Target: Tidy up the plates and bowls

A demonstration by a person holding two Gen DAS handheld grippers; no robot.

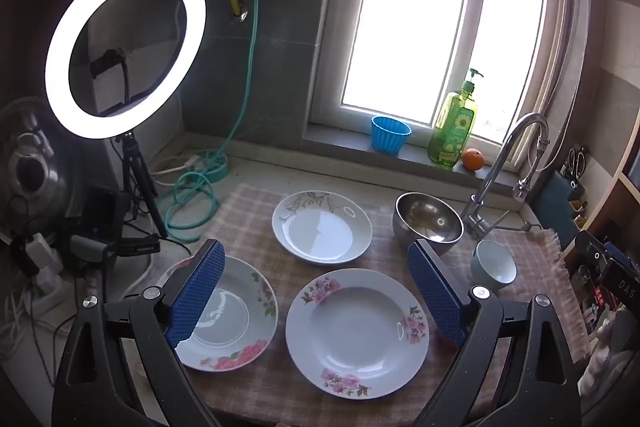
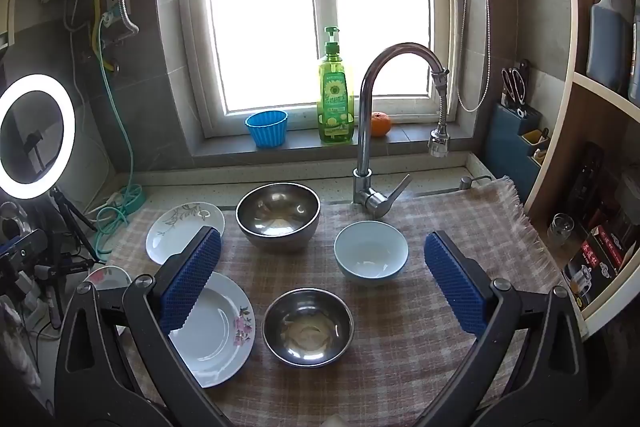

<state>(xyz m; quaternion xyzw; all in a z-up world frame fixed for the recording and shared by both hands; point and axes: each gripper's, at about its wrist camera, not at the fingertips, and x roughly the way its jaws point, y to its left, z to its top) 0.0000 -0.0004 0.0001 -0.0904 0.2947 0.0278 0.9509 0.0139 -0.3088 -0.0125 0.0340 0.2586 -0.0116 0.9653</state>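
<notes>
Left gripper [image 1: 316, 291], right gripper [image 2: 322, 281] — both wide apart, empty-jawed.

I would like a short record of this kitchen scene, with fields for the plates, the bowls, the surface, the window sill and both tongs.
plates: three, lying apart: pink flower plate, second flower plate, leaf plate
bowls: large steel bowl, small steel bowl, pale blue bowl, all upright and not stacked
surface: checked cloth
window sill: blue cup, green soap bottle, orange
left tongs: open, holding nothing
right tongs: open, holding nothing
</notes>
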